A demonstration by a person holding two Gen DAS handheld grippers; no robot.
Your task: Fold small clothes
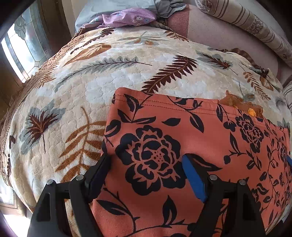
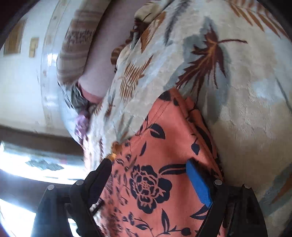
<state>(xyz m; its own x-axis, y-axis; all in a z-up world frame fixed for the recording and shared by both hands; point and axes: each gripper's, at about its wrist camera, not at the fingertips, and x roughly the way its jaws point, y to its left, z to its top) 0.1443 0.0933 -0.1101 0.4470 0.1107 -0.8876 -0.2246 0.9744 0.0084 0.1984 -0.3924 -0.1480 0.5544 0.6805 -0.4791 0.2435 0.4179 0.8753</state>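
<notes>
An orange garment (image 1: 182, 127) with black flowers lies flat on the leaf-patterned blanket (image 1: 102, 76), its stitched hem on the far side and an orange lace trim (image 1: 240, 105) at its far right corner. My left gripper (image 1: 146, 157) stands open over the garment's left part, with the left finger at the cloth's left edge and the blue pad (image 1: 193, 176) above the flower print. The blurred right wrist view shows the same garment (image 2: 164, 142), and my right gripper (image 2: 148, 162) stands open over it near the trim (image 2: 115, 147). Neither gripper pinches the cloth.
At the blanket's far end lie a purple flowered cloth (image 1: 127, 17) and a grey cloth (image 1: 169, 7). A striped bolster (image 1: 246, 23) rests on pink sheeting (image 1: 219, 32) at the far right. A window (image 1: 23, 49) is at the left, past the bed's edge.
</notes>
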